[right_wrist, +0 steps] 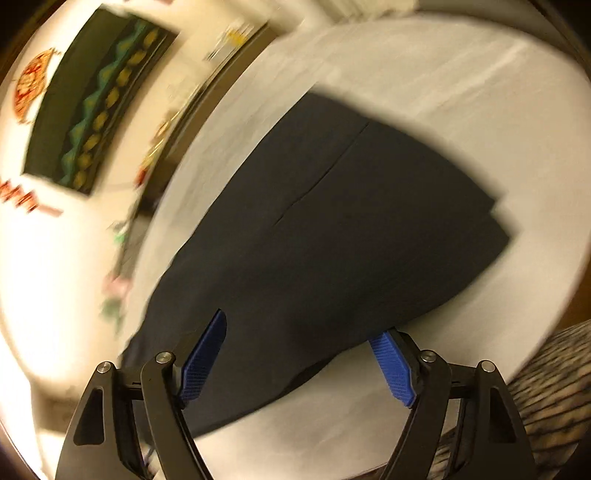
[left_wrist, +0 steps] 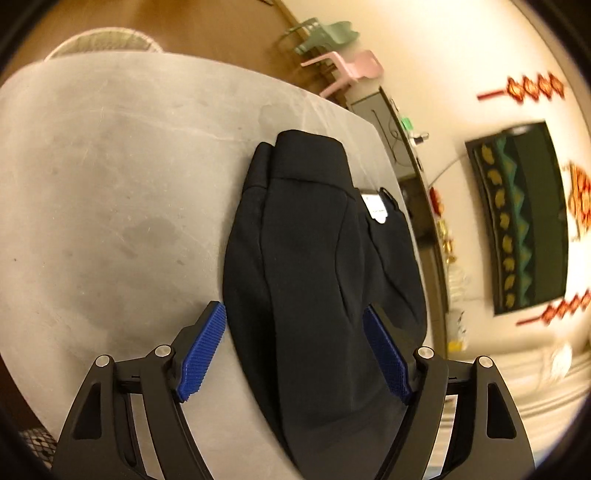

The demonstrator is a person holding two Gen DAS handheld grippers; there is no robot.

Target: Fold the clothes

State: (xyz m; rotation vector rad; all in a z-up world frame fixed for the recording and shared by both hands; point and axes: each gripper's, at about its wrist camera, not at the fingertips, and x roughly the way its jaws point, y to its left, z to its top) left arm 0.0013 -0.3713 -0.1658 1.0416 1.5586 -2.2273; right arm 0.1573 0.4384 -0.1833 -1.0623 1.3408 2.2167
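Observation:
A dark navy pair of trousers (left_wrist: 314, 258) lies folded lengthwise on the grey table (left_wrist: 110, 166), with a white label (left_wrist: 375, 208) showing near its right side. My left gripper (left_wrist: 295, 350) hangs just above the near end of the garment, its blue pads (left_wrist: 205, 354) wide apart and pressing on nothing. In the right wrist view the same dark garment (right_wrist: 332, 229) spreads flat over the table (right_wrist: 443, 92). My right gripper (right_wrist: 306, 358) stands open over the garment's near edge, both pads (right_wrist: 393, 369) clear of the cloth.
A green chair (left_wrist: 325, 35) and a pink chair (left_wrist: 347, 70) stand beyond the table's far edge. A dark wall hanging (left_wrist: 521, 218) and red ornaments are on the pale wall to the right. A patterned fabric surface (right_wrist: 554, 398) lies at the lower right.

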